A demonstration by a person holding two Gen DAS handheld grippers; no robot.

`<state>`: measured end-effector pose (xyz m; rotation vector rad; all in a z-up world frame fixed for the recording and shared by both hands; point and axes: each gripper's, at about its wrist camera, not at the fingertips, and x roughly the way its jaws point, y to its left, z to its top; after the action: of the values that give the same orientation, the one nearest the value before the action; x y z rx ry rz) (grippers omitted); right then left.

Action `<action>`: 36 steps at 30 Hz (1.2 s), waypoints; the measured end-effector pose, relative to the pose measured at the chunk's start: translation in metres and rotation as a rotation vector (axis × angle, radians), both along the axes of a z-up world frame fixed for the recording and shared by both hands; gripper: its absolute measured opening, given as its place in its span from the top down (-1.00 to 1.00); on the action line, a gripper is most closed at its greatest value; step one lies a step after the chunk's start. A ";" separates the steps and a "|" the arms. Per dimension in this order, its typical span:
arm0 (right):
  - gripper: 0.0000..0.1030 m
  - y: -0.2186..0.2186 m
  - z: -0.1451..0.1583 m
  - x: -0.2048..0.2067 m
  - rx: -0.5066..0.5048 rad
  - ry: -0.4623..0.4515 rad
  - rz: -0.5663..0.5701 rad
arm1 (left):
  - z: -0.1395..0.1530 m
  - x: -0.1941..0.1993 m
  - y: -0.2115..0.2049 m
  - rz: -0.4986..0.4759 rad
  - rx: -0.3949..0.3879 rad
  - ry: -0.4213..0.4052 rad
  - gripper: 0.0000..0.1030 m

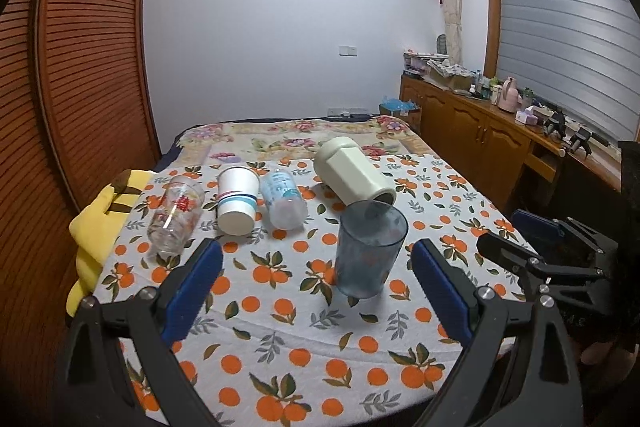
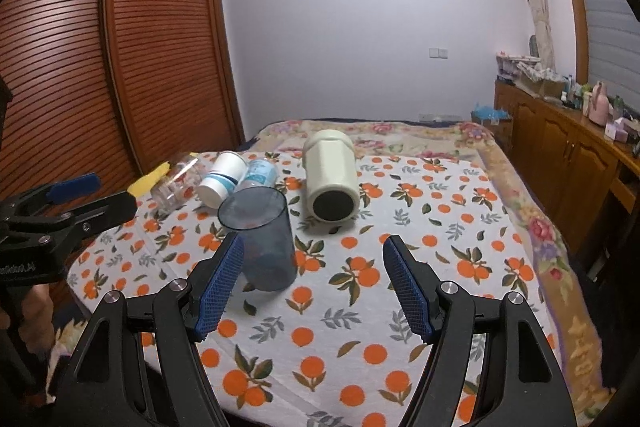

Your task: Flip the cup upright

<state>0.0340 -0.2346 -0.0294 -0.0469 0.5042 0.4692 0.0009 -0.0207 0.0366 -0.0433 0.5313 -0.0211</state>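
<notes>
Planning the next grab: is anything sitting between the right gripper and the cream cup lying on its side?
Nothing visible blocks it. The right gripper is open, and only bare orange-print cloth lies before the cream cup. The upright blue tumbler stands off to the left, by the left finger.

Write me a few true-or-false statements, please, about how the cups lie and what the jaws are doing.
1. The blue translucent cup stands upright, mouth up. True.
2. The cream mug stands upright. False: it lies on its side, its dark opening facing the right wrist camera.
3. The left gripper has its jaws closed on a cup. False: the jaws are apart and hold nothing.
4. The paper cup with blue stripes lies on its side. True.
5. The right gripper is open. True.
</notes>
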 end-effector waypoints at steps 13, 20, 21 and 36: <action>-0.44 0.000 0.000 -0.002 -0.002 -0.001 -0.011 | -0.002 -0.007 0.009 0.026 -0.015 0.001 -0.86; -0.44 0.001 0.002 -0.006 -0.008 -0.009 -0.019 | -0.002 -0.008 0.010 0.029 -0.009 0.003 -0.86; -0.44 0.001 0.002 -0.006 -0.007 -0.009 -0.021 | -0.002 -0.009 0.010 0.028 -0.008 0.004 -0.86; -0.43 0.000 0.002 -0.005 -0.010 -0.013 -0.032 | -0.004 -0.009 0.008 0.027 -0.003 0.010 -0.86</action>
<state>0.0291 -0.2342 -0.0276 -0.0515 0.4944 0.4348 -0.0077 -0.0128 0.0325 -0.0537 0.5407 0.0051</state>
